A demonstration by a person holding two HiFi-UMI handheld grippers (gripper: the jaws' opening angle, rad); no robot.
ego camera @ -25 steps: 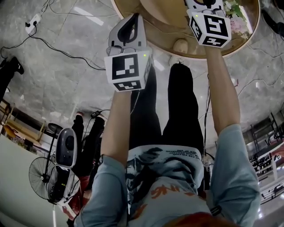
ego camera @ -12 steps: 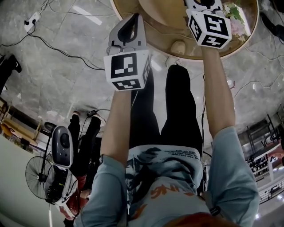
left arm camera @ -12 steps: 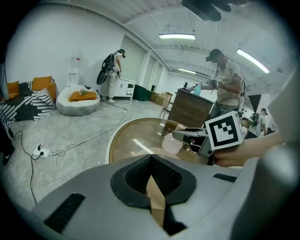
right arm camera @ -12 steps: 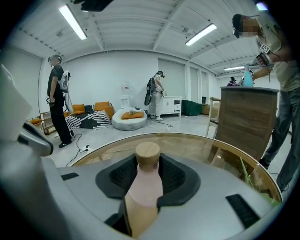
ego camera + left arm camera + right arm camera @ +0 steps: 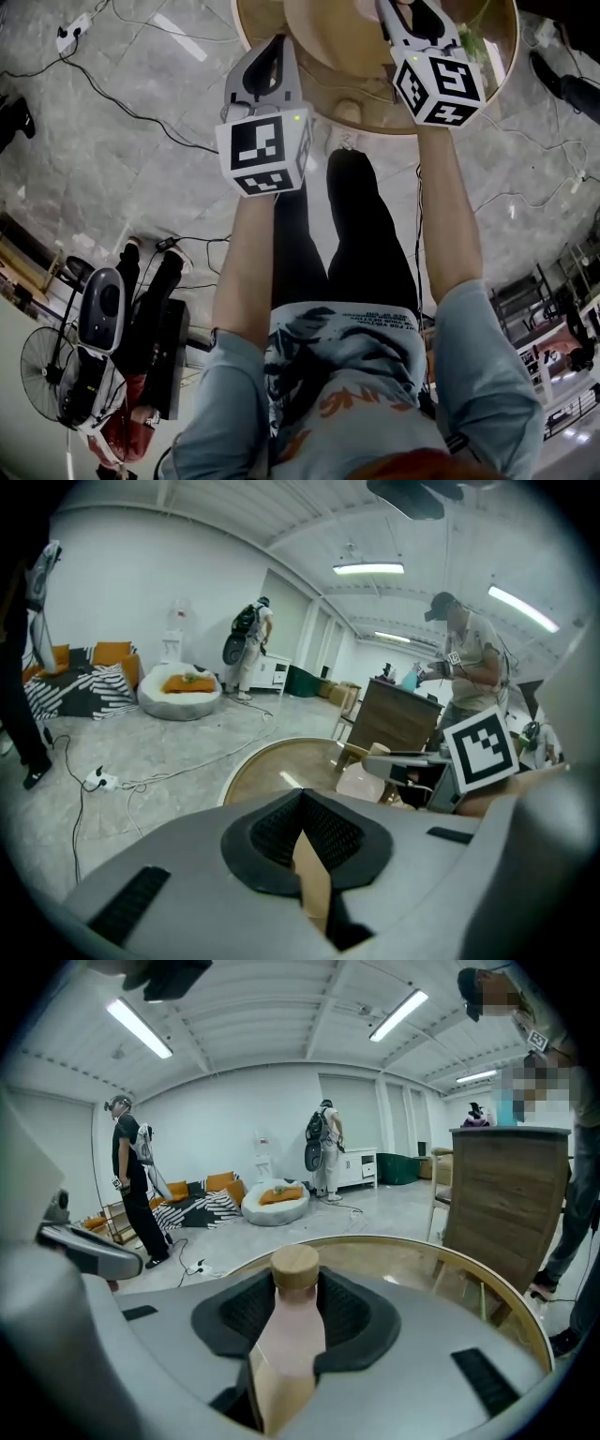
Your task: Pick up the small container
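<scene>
The small container [image 5: 293, 1309] is a pale pink bottle with a round wooden cap. It stands upright between the black pads of my right gripper [image 5: 293, 1283], which press on both its sides above the round wooden table [image 5: 450, 1269]. In the left gripper view the container [image 5: 361, 782] shows as a pale shape at the right gripper's tips. In the head view the right gripper [image 5: 410, 11] reaches over the table [image 5: 309, 66] at the top edge. My left gripper [image 5: 302, 799] hangs near the table's near rim, its pads meeting, nothing between them.
Cables and a power strip [image 5: 70, 36] lie on the marble floor to the left. A fan [image 5: 42, 375] stands at the lower left. A wooden cabinet [image 5: 502, 1204] stands right of the table, a beanbag [image 5: 275, 1202] farther back. People stand around the room.
The right gripper has shifted a little left and tilted over the table. The left gripper has kept about the same place. The head view has swung slightly.
</scene>
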